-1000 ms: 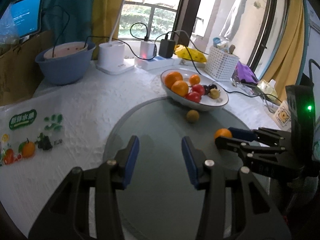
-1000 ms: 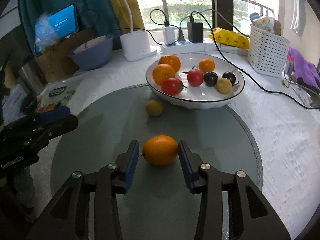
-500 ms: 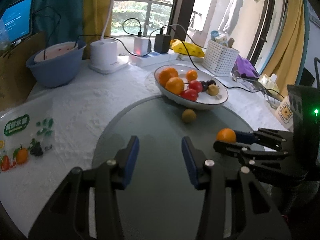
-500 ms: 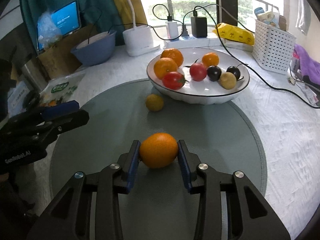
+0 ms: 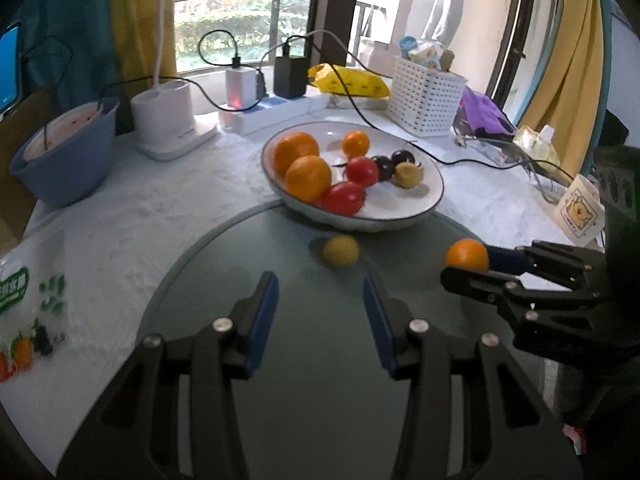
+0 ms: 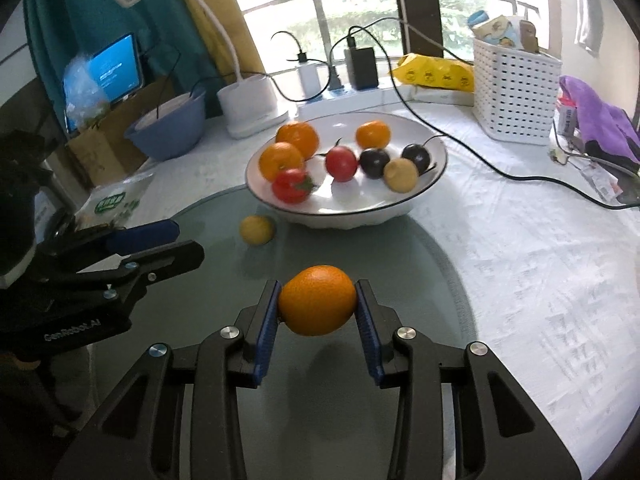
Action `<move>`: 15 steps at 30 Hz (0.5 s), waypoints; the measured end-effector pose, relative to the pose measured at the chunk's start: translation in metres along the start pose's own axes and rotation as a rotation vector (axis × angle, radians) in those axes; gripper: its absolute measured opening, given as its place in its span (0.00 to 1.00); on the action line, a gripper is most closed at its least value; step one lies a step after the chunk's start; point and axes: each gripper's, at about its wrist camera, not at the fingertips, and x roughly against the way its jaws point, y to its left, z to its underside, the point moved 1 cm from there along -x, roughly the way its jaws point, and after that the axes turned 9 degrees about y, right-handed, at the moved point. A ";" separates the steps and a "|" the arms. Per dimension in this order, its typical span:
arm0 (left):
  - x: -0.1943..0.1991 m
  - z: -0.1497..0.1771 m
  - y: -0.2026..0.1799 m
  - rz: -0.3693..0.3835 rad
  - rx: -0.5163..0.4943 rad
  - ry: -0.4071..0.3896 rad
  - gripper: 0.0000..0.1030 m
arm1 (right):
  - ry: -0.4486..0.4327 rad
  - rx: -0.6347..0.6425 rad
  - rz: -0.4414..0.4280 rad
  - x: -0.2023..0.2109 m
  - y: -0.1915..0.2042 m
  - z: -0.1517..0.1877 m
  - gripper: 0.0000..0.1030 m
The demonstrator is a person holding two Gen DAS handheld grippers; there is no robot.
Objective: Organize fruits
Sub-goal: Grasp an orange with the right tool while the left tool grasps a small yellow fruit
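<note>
My right gripper (image 6: 317, 302) is shut on an orange (image 6: 317, 300), lifted just off the round glass turntable (image 6: 420, 280). From the left wrist view the same orange (image 5: 467, 255) shows at the right gripper's (image 5: 472, 264) tips. A small yellow-green fruit (image 6: 257, 230) lies on the glass in front of the white bowl (image 6: 400, 204); the bowl holds oranges, tomatoes, dark plums and another yellow fruit. My left gripper (image 5: 320, 292) is open with nothing between its fingers, a little short of the yellow-green fruit (image 5: 341, 251). The bowl (image 5: 434, 200) sits beyond it.
A blue basin (image 5: 60, 152), a white lamp base (image 5: 168, 116), a power strip with chargers (image 5: 272, 108), a white basket (image 5: 424, 96) and trailing cables line the back. A fruit bag (image 5: 24, 304) lies left. A small printed box (image 5: 580, 212) stands right.
My right gripper closed on the orange and raised it off the glass. My left gripper moved forward and rightwards toward the yellow-green fruit and the bowl, still open.
</note>
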 end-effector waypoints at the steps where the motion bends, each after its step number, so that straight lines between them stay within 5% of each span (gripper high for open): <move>1: -0.002 -0.002 -0.001 0.001 -0.002 0.002 0.44 | -0.001 -0.001 0.000 0.000 -0.003 -0.001 0.38; 15: -0.036 -0.025 -0.014 -0.008 -0.024 0.063 0.44 | -0.030 -0.054 0.005 0.006 -0.035 -0.006 0.38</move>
